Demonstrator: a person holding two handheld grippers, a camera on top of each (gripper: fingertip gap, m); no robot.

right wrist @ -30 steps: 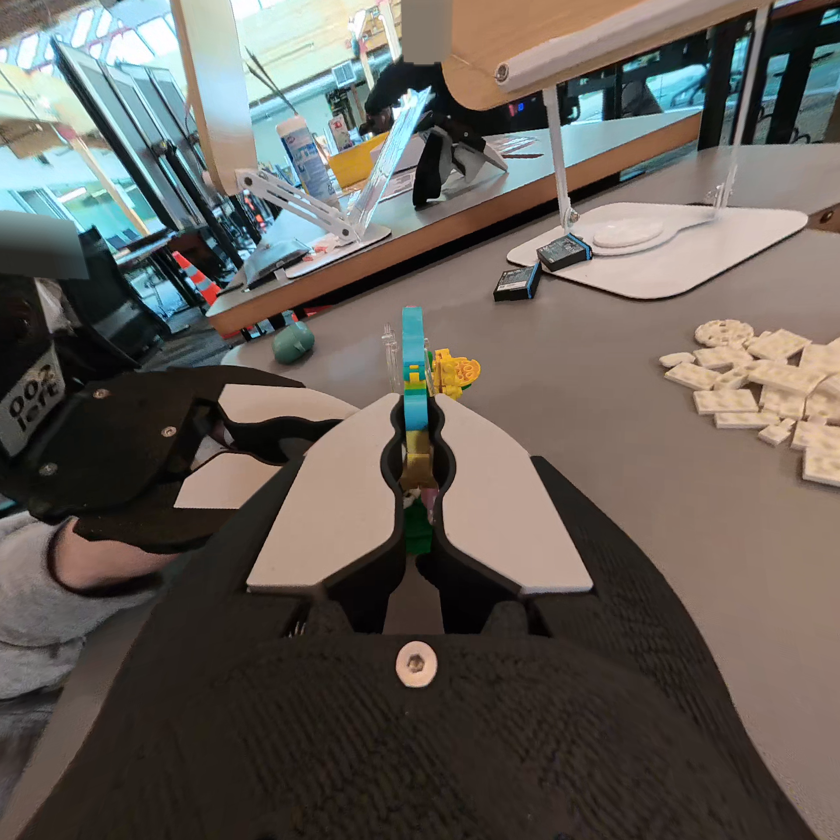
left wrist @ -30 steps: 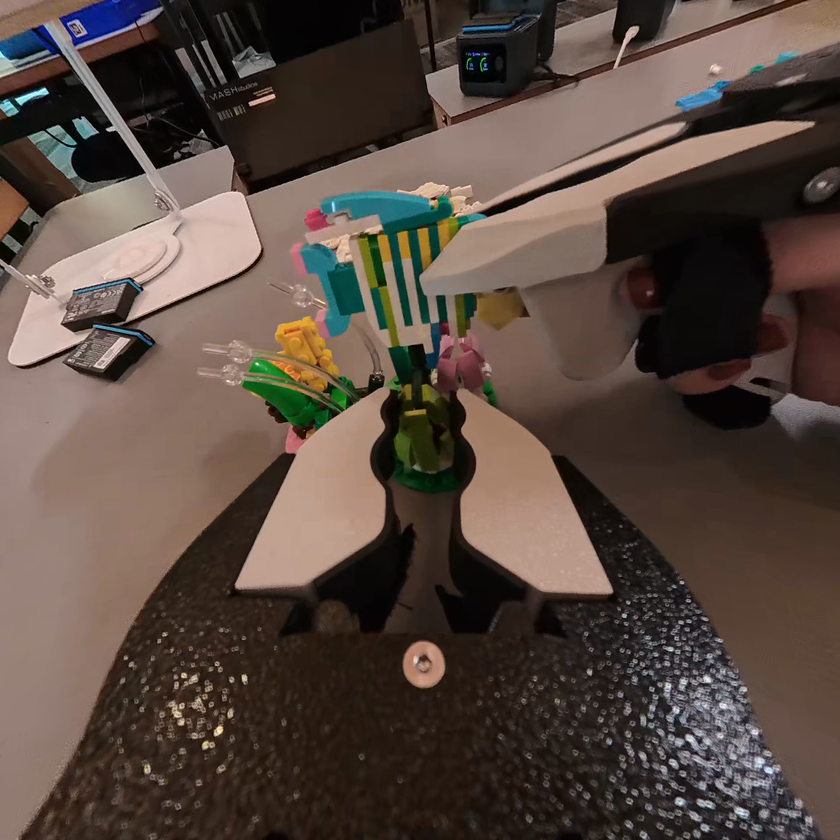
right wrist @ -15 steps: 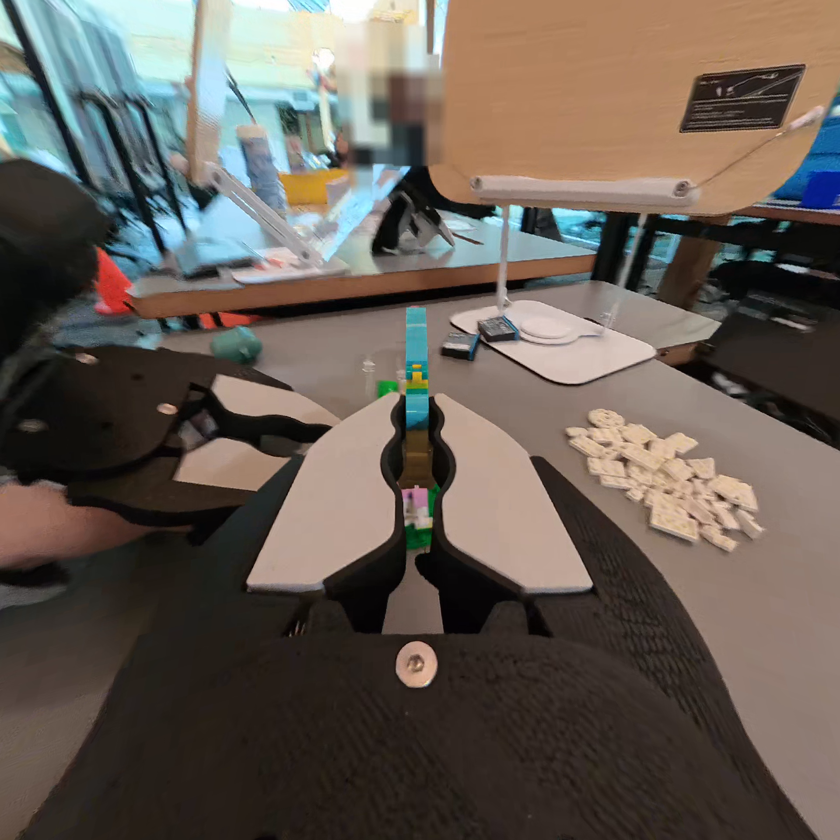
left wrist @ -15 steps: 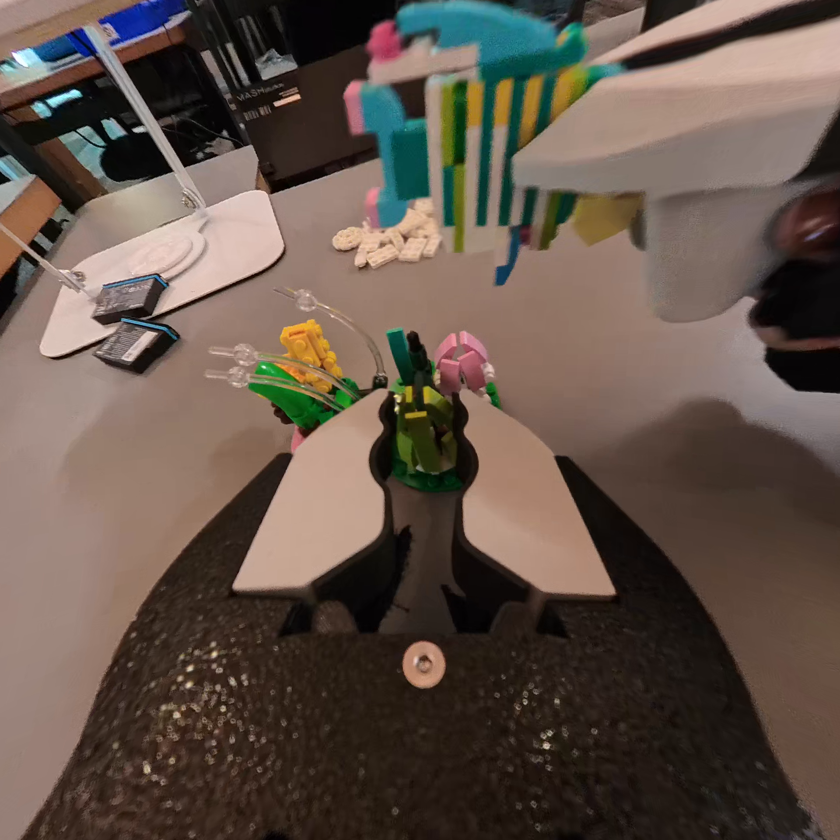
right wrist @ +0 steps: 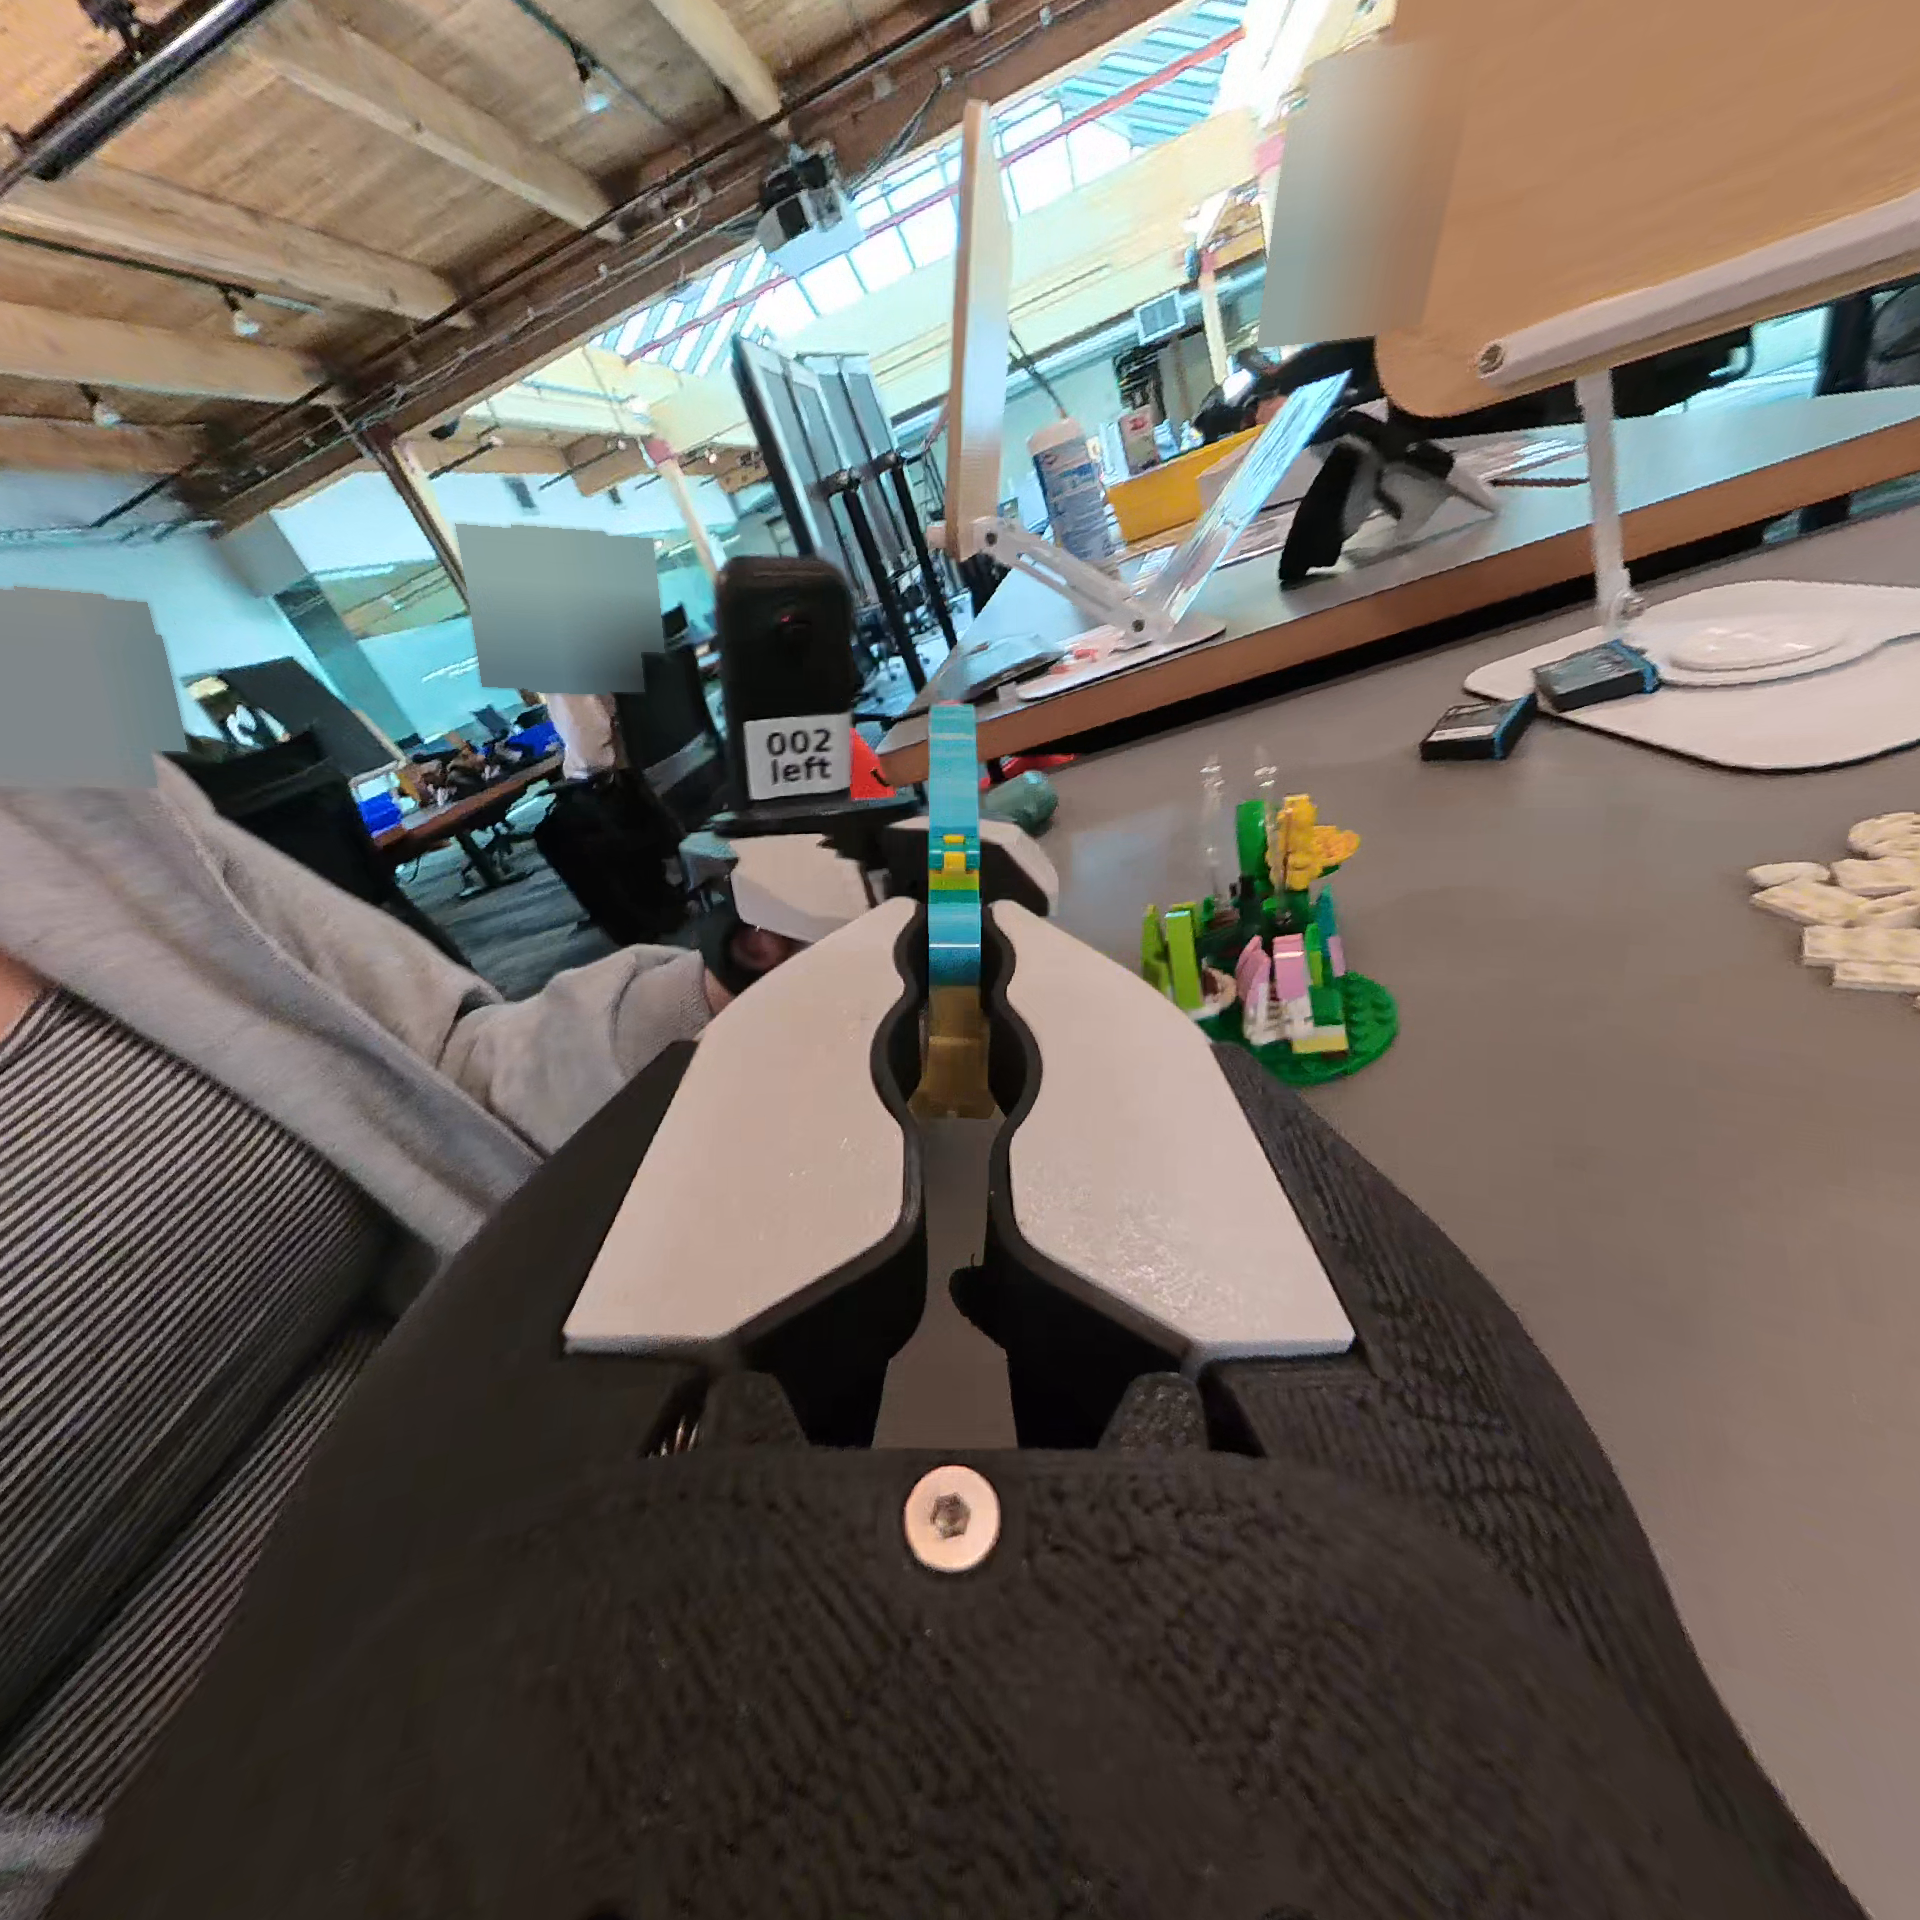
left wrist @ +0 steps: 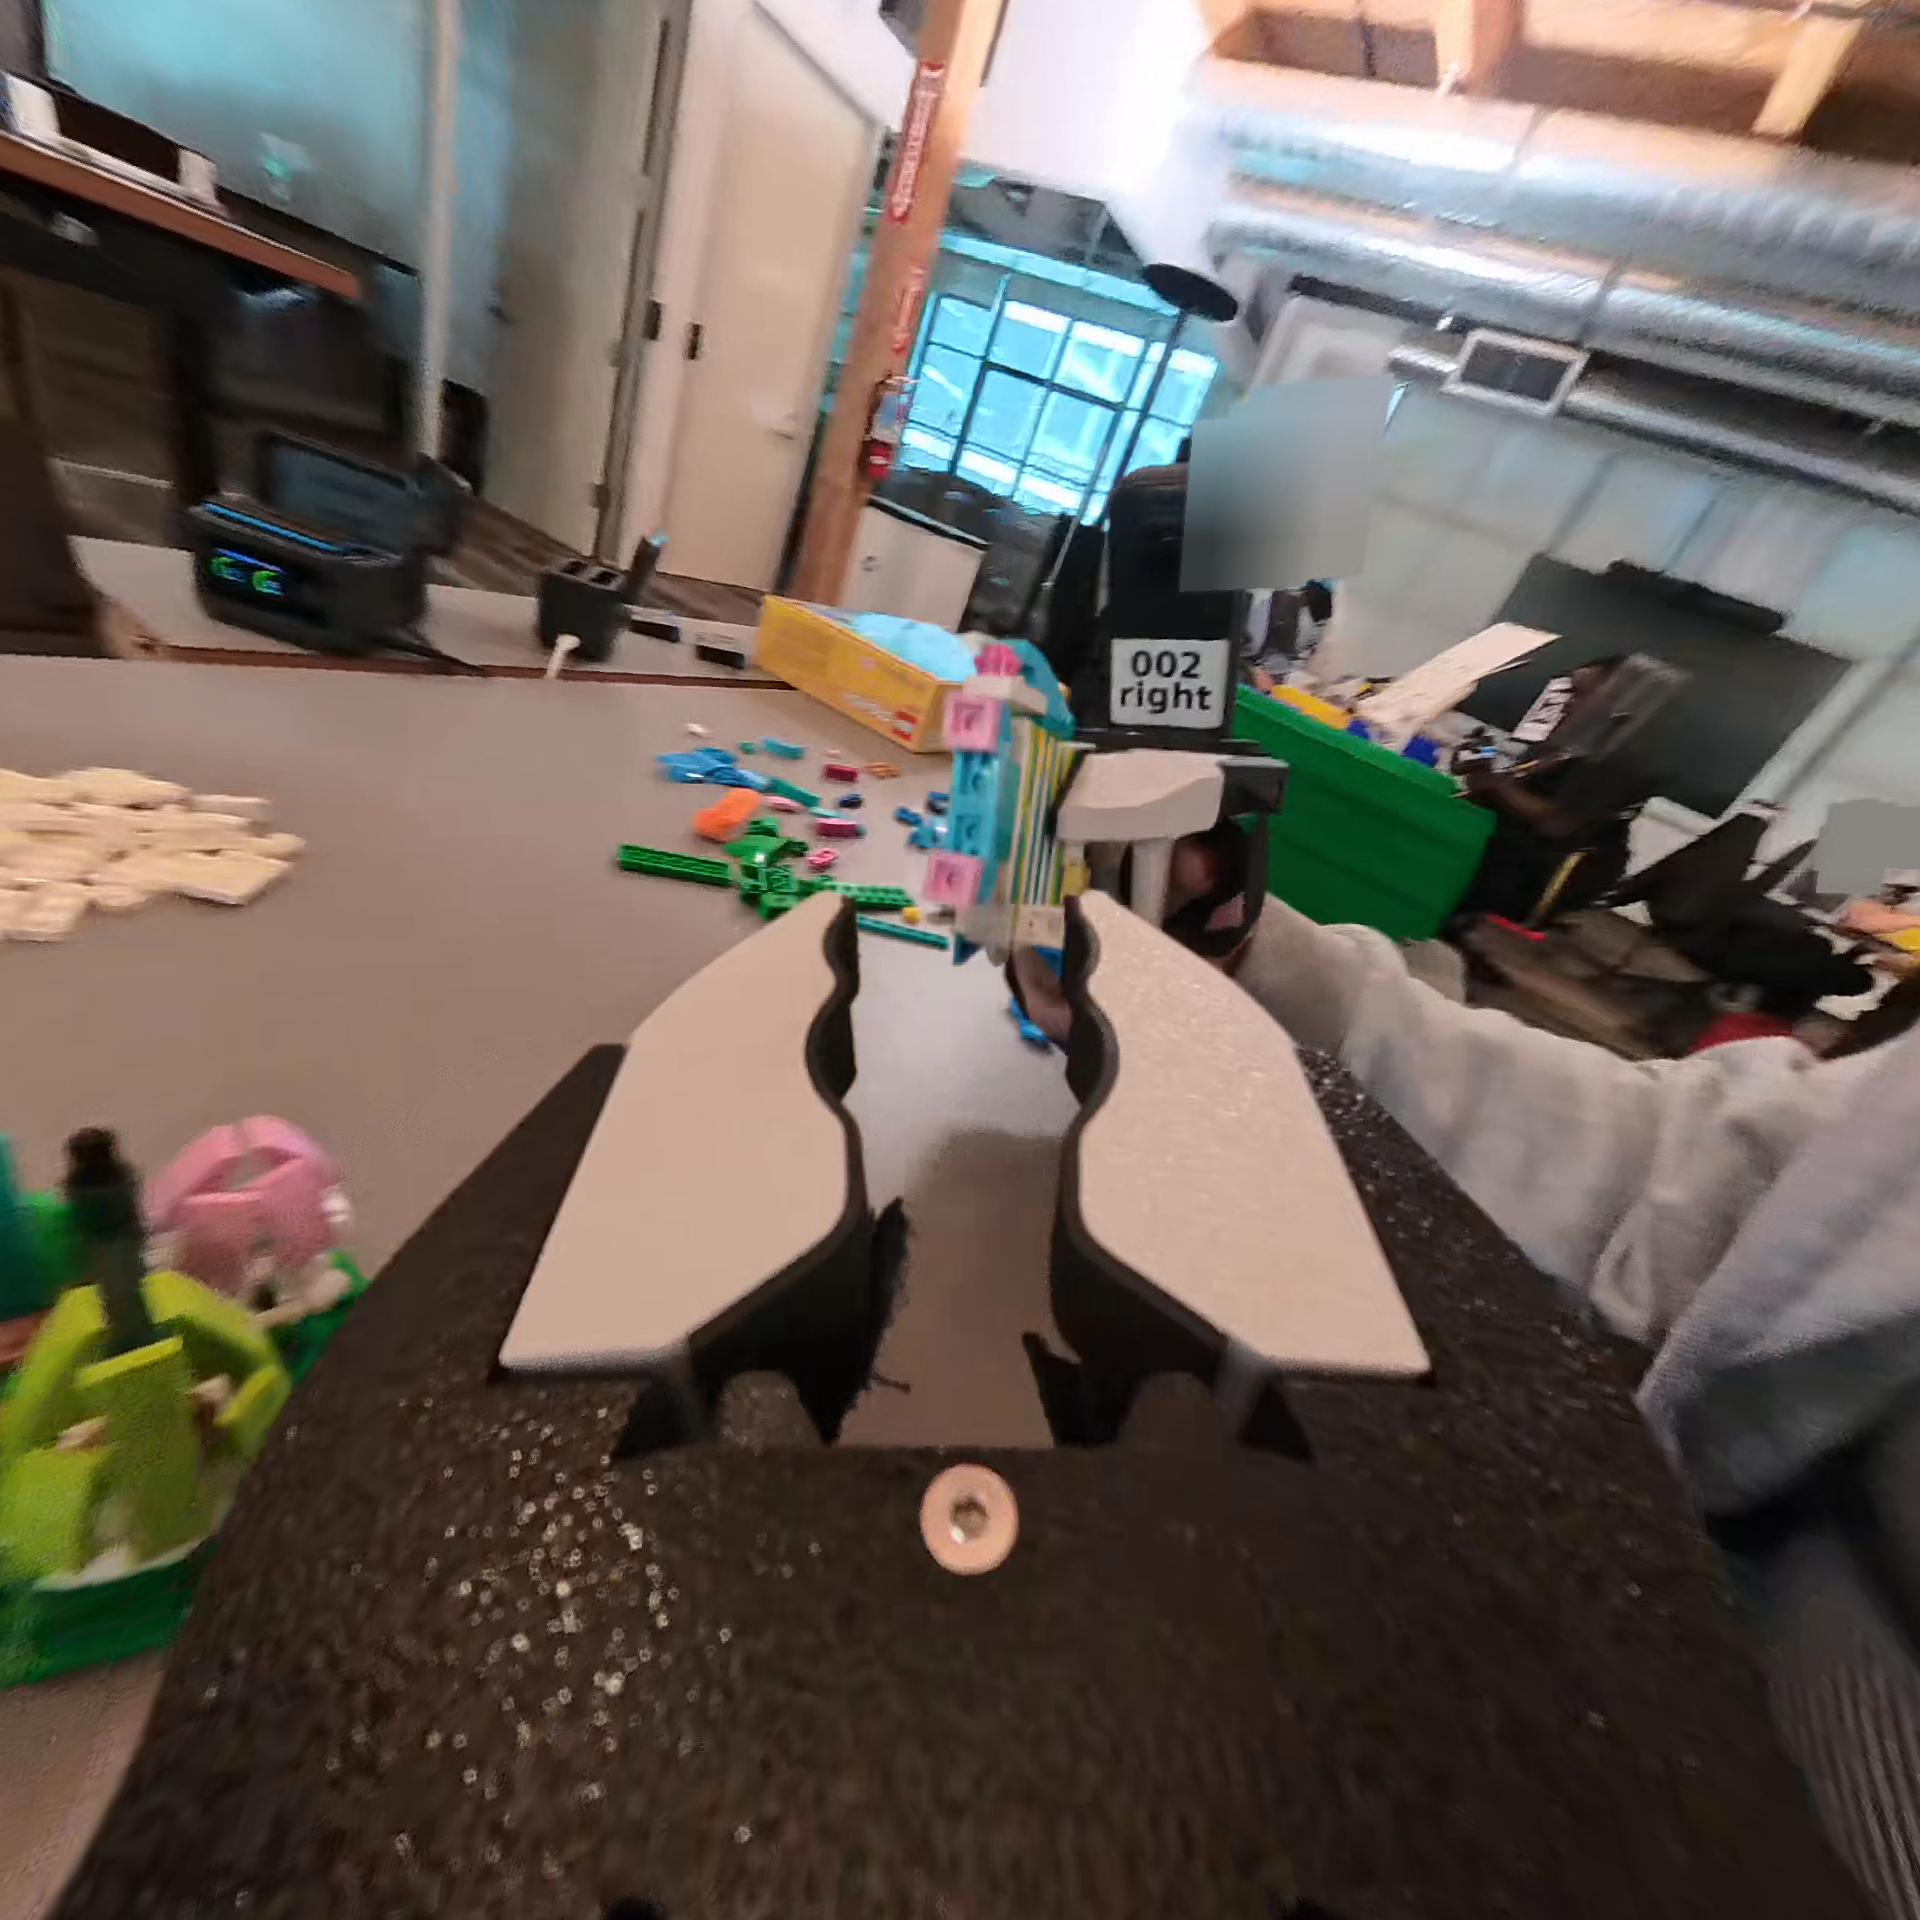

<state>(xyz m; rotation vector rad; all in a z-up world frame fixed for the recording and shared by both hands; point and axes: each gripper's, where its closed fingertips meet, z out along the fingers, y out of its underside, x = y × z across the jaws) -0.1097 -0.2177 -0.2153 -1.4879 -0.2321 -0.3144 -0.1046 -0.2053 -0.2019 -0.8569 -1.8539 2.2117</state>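
Between my right gripper's (right wrist: 956, 940) clenched fingers sits one flat striped turquoise brick fish (right wrist: 952, 831); my left gripper (left wrist: 961, 935) gapes, grasping nothing.

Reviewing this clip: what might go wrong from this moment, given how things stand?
The right gripper pinches the thin striped brick fish by one end only, so it might twist or shed pieces. The left gripper hangs open close in front of it, where a bump seems possible. The green brick garden sits right beside the left gripper's body and might get knocked.
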